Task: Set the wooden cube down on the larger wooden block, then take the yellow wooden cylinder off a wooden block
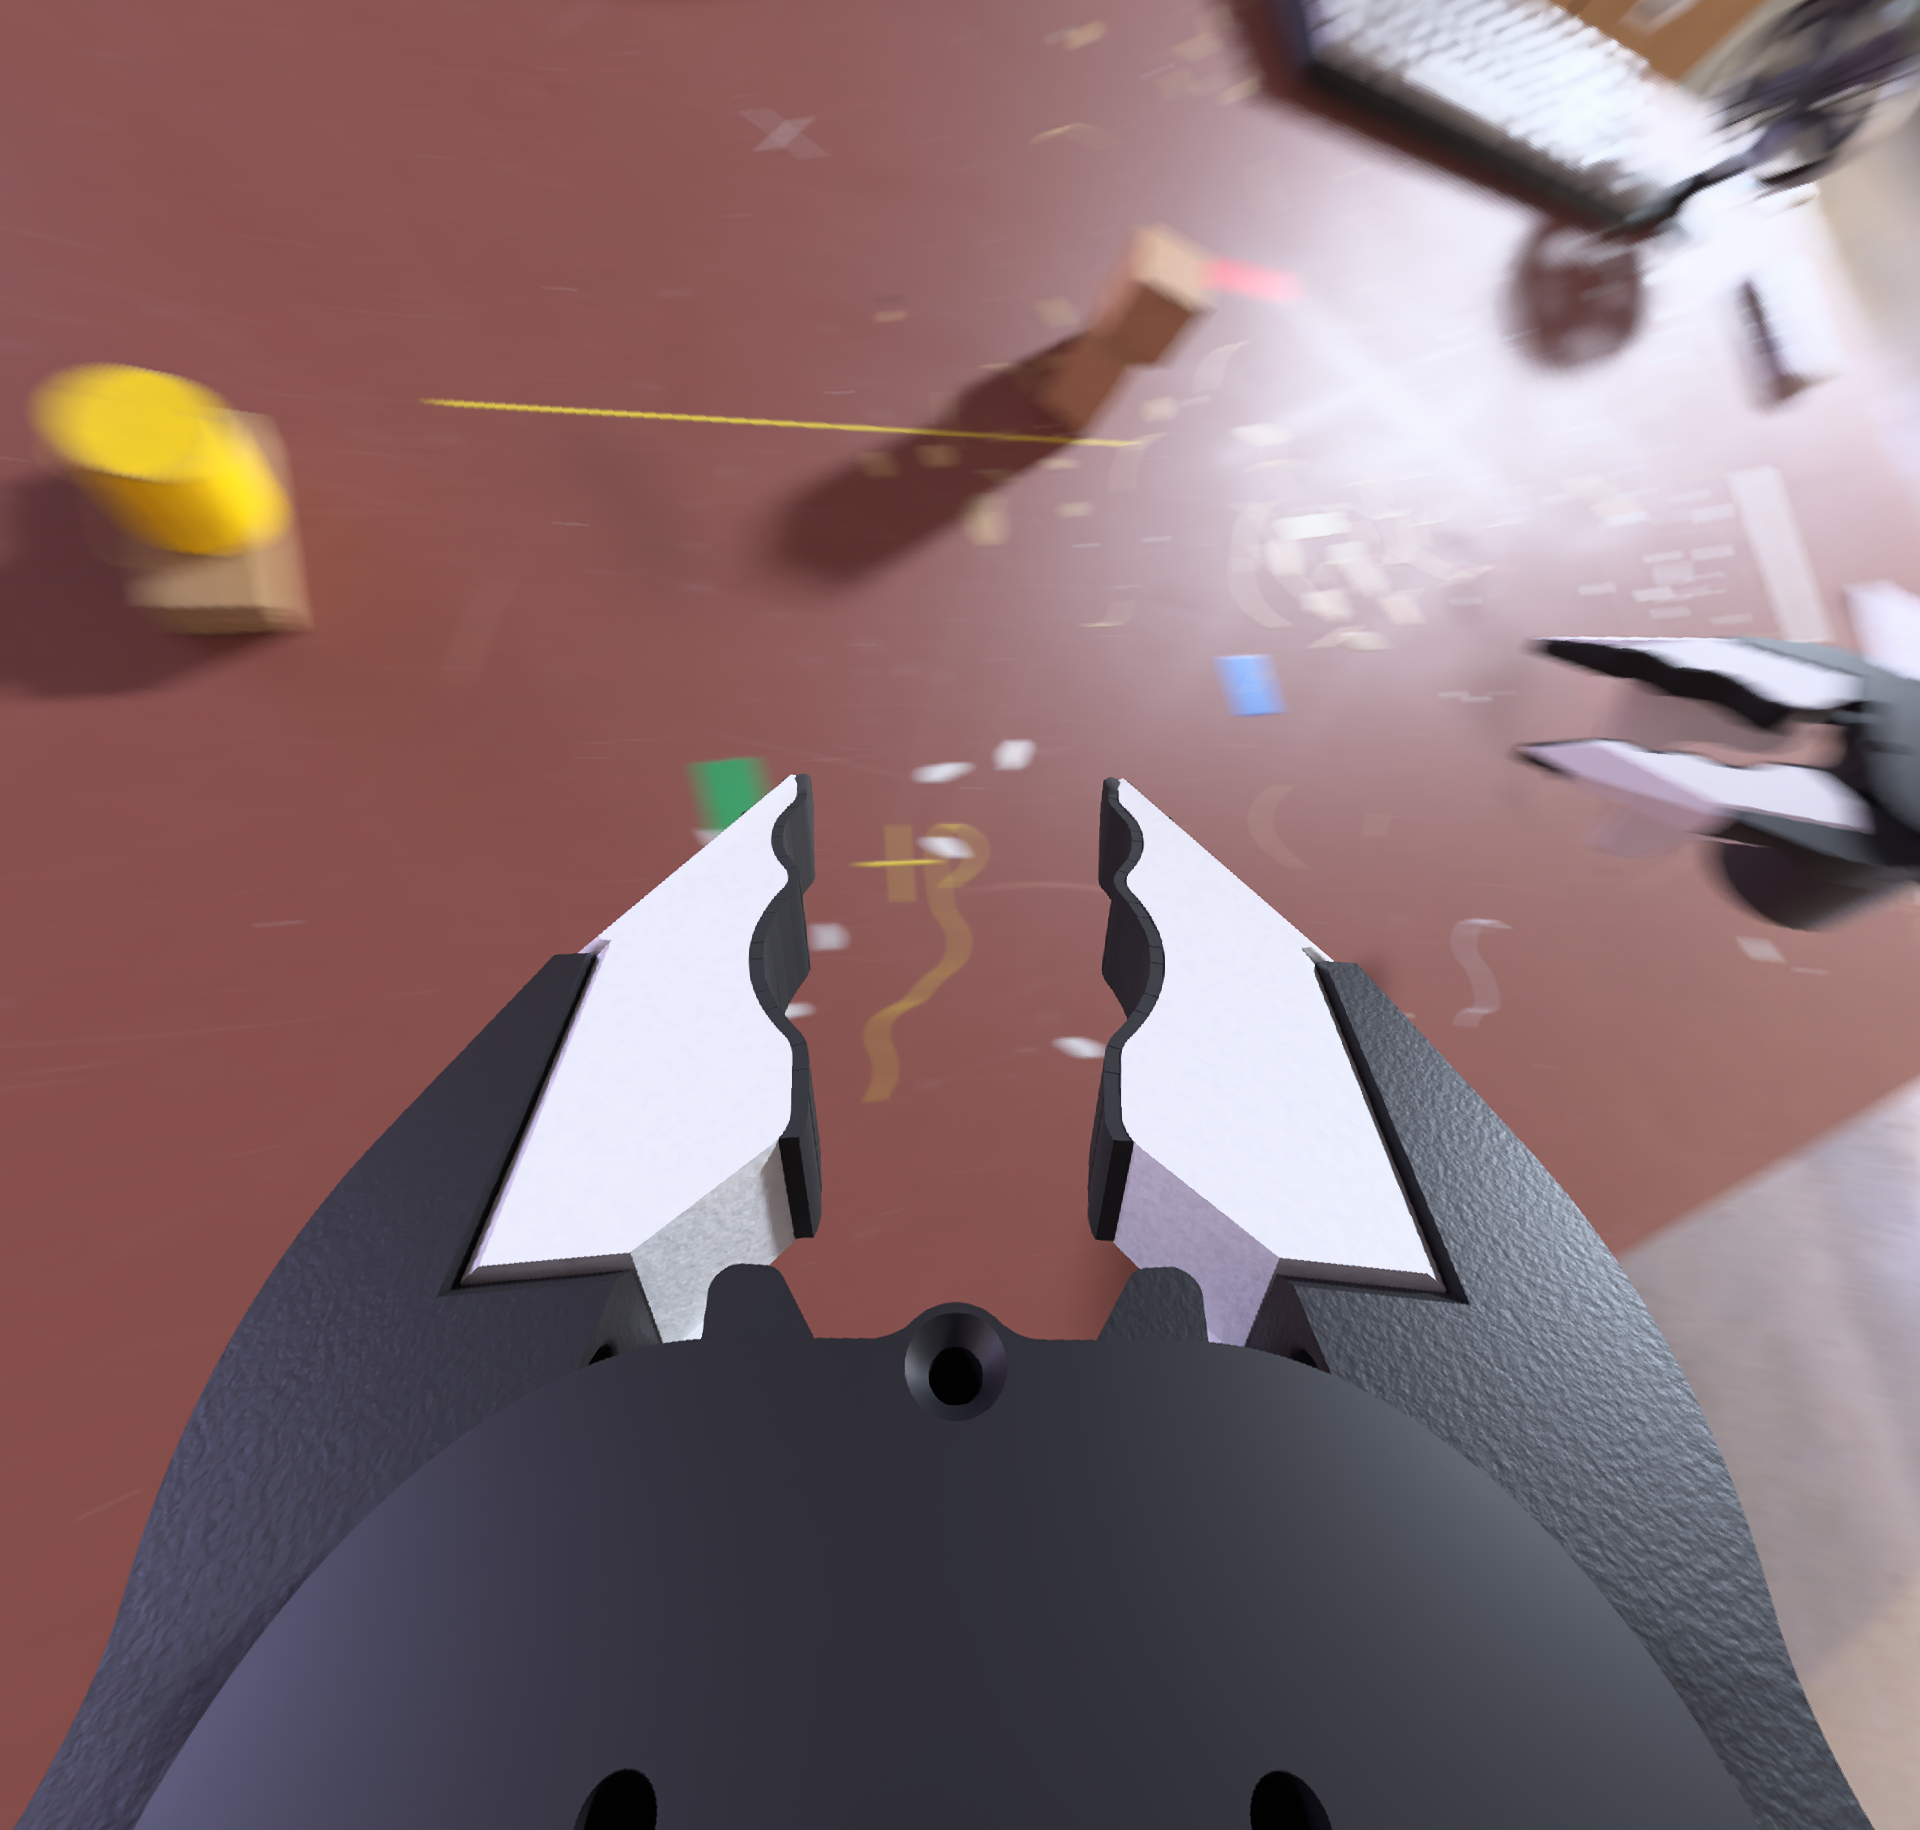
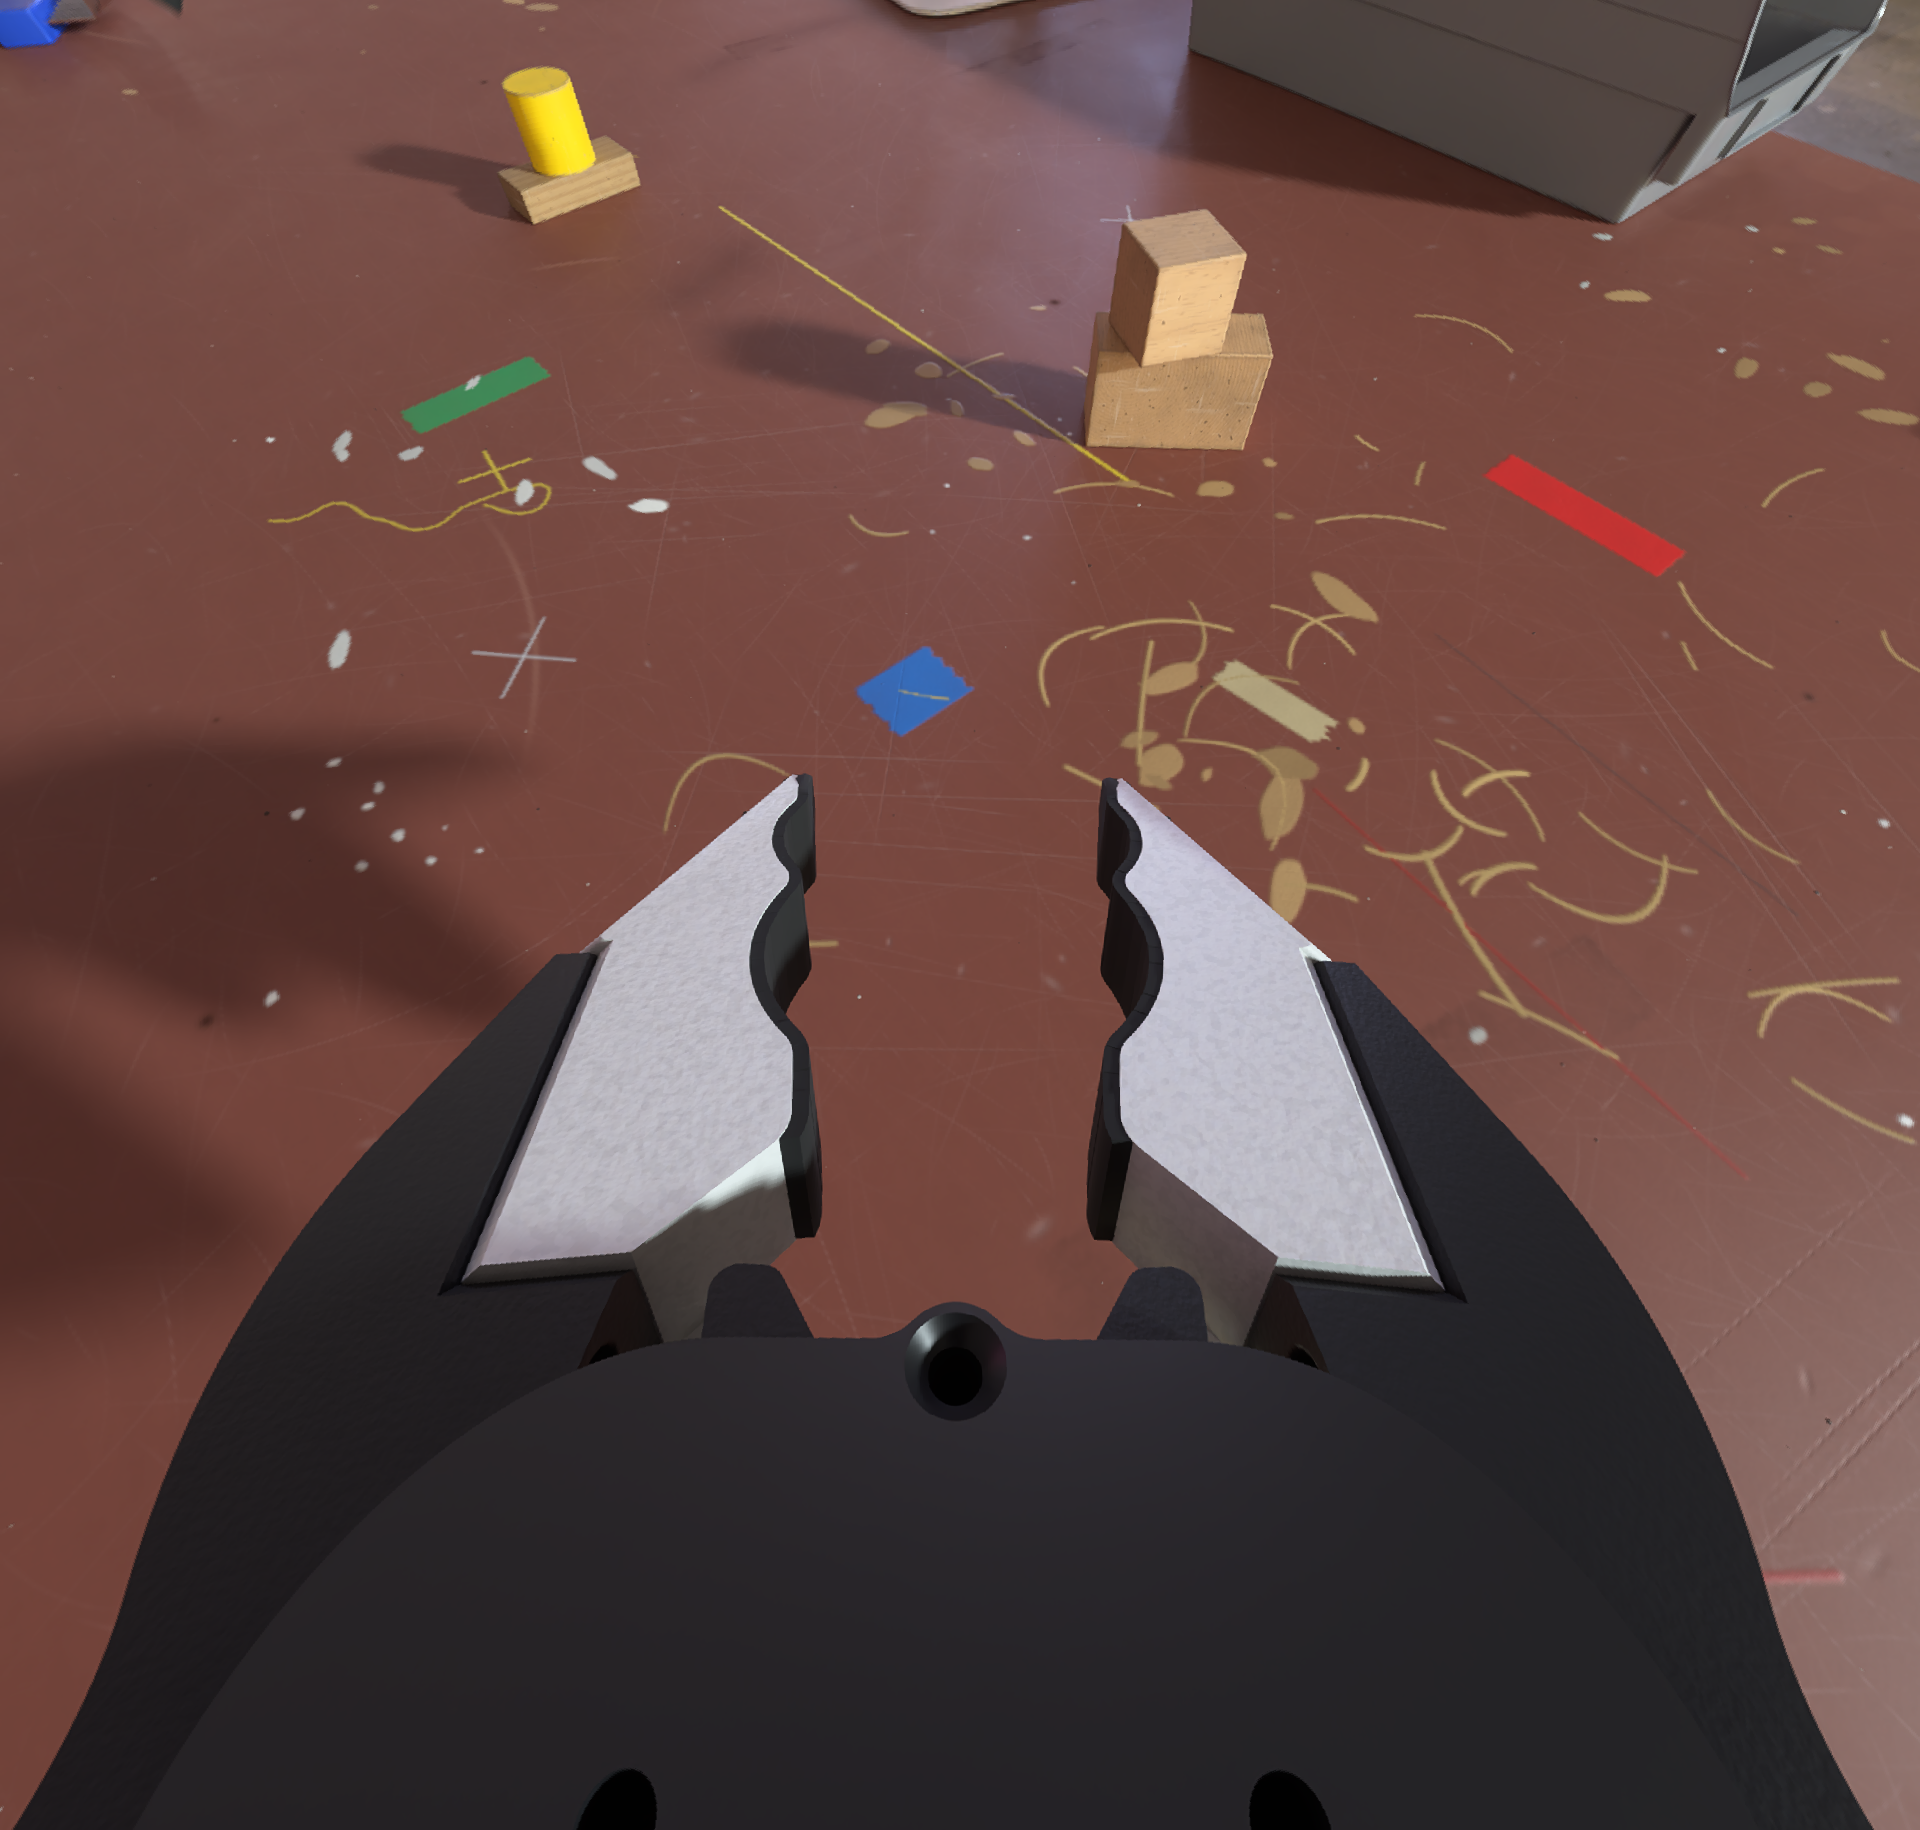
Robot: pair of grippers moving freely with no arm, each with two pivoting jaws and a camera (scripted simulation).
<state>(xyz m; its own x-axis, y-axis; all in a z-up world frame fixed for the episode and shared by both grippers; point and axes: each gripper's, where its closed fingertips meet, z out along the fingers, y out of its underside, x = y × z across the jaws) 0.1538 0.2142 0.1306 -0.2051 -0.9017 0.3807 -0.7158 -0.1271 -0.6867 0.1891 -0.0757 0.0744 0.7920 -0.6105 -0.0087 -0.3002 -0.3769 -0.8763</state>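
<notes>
**Yellow wooden cylinder awaits lifting; cube already stacked**

The yellow wooden cylinder (image 2: 549,121) stands upright on a small flat wooden block (image 2: 570,182) at the far left of the tabletop (image 2: 727,585), touched by nothing. To its right, the wooden cube (image 2: 1178,286) sits on the larger wooden block (image 2: 1177,390), slightly askew but resting flat, so the first step looks done. Farther right, a grey bin (image 2: 1455,66) stands at the tabletop's edge; its inside is hidden from here.

The left tongs (image 1: 956,783) are spread wide and hold nothing; their view is blurred, with the cylinder off to the left. The right tongs (image 2: 956,783) are likewise wide and empty, well short of both stacks.

For a clean lift, I would close squarely on the cylinder's mid-height, above the small block, then raise straight up so the base is not dragged along.
</notes>
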